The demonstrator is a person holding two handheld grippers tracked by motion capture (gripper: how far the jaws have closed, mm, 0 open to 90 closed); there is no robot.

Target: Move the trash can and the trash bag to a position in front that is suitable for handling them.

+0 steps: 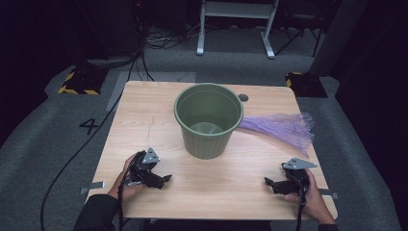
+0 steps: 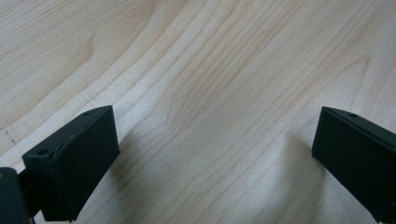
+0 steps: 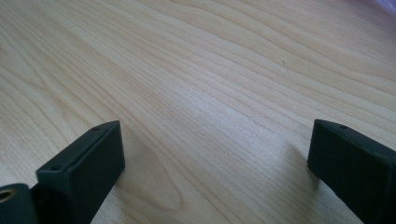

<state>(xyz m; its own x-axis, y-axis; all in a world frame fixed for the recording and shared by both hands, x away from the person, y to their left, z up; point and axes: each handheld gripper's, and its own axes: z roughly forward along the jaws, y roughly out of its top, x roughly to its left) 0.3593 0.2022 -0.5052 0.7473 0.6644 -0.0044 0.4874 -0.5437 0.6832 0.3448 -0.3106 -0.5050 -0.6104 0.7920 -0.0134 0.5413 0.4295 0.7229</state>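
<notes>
1. High view: the purple bag (image 1: 281, 129) lies flat on the worktop (image 1: 144, 120) at the far right, fanned out, with its narrow gathered end touching or tucked just behind the green bin (image 1: 208, 120); the bin stands upright at the middle of the worktop, mouth up, nothing visible inside.
2. The bag's long axis runs roughly across the worktop, narrow end pointing at the bin, wide ruffled end pointing to the right edge; the bin's axis is vertical.
3. Left gripper (image 1: 161, 179) rests low at the near left, right gripper (image 1: 270, 183) at the near right, each held in a hand, both well apart from bag and bin; in the left gripper view (image 2: 210, 154) and the right gripper view (image 3: 215, 163) the jaws stand spread wide over bare wood, nothing between them.
4. Judged step: reaching for the bag, probably to line the bin; it would go best with the right gripper pinching one layer at the wide end, where the film is loose, and the left steadying the bin's rim; thin film may slip or bunch.
</notes>
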